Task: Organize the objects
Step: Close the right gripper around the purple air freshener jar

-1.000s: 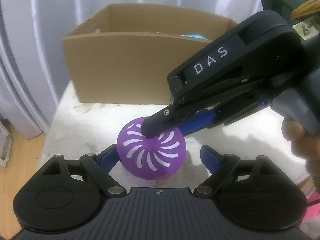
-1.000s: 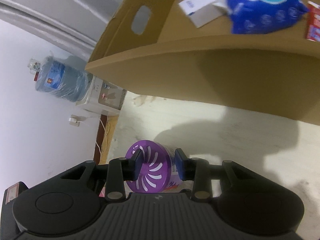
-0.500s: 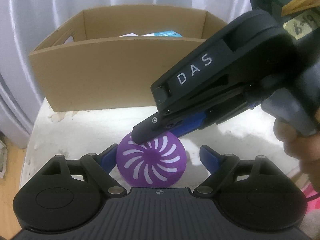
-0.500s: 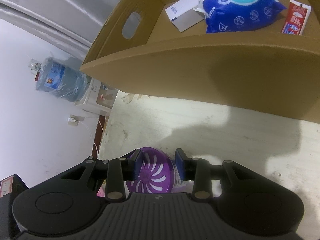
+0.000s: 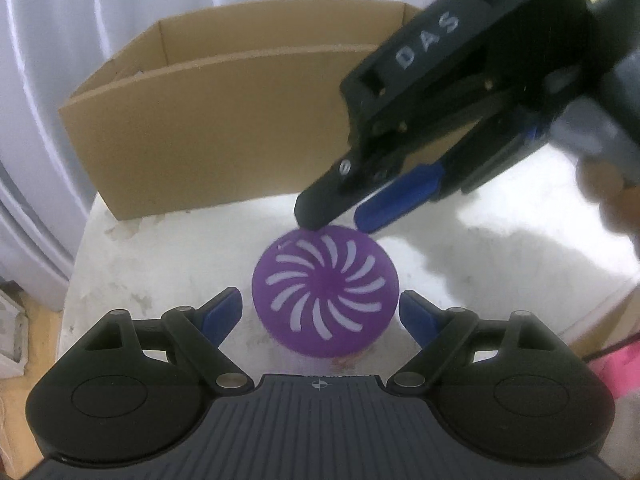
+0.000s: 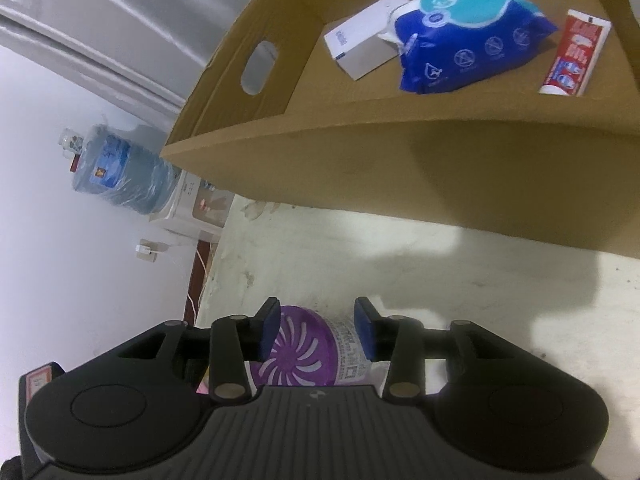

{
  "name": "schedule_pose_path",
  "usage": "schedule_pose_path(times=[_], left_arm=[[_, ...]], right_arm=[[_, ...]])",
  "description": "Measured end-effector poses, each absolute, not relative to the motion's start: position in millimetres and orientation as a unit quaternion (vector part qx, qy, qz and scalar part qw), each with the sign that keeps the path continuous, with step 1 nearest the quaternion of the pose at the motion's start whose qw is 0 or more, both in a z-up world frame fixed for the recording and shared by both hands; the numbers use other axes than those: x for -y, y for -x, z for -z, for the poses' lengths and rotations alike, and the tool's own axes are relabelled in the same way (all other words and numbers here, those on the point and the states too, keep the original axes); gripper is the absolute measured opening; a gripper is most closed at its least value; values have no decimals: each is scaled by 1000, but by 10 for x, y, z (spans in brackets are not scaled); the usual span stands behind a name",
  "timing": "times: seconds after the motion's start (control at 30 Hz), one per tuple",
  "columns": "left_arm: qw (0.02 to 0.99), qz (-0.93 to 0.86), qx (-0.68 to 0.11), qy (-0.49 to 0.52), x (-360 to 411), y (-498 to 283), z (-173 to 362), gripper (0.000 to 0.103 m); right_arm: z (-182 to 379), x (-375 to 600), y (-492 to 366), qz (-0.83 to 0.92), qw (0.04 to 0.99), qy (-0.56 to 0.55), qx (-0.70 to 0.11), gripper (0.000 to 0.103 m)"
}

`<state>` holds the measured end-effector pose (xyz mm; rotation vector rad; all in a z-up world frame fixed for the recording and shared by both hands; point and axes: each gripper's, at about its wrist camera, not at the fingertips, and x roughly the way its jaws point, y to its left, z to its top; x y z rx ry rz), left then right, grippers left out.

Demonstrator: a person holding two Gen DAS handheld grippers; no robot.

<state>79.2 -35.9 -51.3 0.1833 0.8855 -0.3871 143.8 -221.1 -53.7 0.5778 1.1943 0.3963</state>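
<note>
A purple air freshener (image 5: 326, 292) with a white swirl lid stands on the white table (image 5: 160, 272). My left gripper (image 5: 320, 312) is open, one blue finger on each side of the freshener with a small gap either side. My right gripper (image 5: 340, 220) hovers at the lid's far edge, its jaws opening. In the right wrist view the air freshener (image 6: 304, 356) sits low between the right gripper's (image 6: 316, 328) pads, which do not press on it. Behind stands the cardboard box (image 5: 220, 128).
The cardboard box (image 6: 440, 168) holds a white carton (image 6: 360, 52), a blue wipes pack (image 6: 472, 56) and a red toothpaste box (image 6: 576, 56). A water bottle (image 6: 116, 172) on a dispenser stands past the table's left edge. Something pink (image 5: 616, 364) lies at the near right.
The right gripper's jaws have widened and its tips have come off the lid toward the box. The freshener now stands free between the left fingers.
</note>
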Motion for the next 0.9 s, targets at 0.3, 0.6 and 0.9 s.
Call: schedule_pose_path(times=[0.3,0.6,0.9], left_arm=[[878,184,-428,-112,432,-783,609,79],[881,188,-425,-87,419,-813,618,68],[882,178,-431,-67,450,-850,578,65]], right_arm=[[638,2158,-1443,-188,750,-264,-576,50],[675,2074,-1448,-195,745,-259,-583,53],[677,2083,-1421,-196,741,-267,-584,53]])
